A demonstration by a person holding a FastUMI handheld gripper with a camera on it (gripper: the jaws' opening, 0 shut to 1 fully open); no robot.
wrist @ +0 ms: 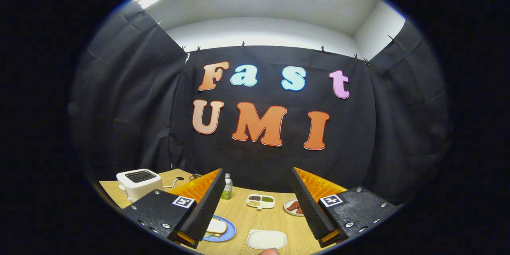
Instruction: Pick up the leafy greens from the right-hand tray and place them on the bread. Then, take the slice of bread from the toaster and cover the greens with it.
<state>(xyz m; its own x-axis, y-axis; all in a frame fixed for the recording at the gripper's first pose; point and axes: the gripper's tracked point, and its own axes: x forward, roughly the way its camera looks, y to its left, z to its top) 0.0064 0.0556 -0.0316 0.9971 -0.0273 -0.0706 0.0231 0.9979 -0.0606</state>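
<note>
Jaws wide apart, empty, held high over bench [255, 215]. Bread [217, 227] lies on blue plate [228, 234] by left finger; greens apparently already on it. Toaster [138, 182] at far left corner. Next: approach slot from above.

Blue plate [227, 232] and bread [217, 227] half behind claw [257, 203] finger, small plate's [294, 207] contents unclear

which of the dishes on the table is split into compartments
The small white divided dish, beyond the open gripper fingers beside the bottle. The blue plate, white tray and round meat plate are undivided.
</note>
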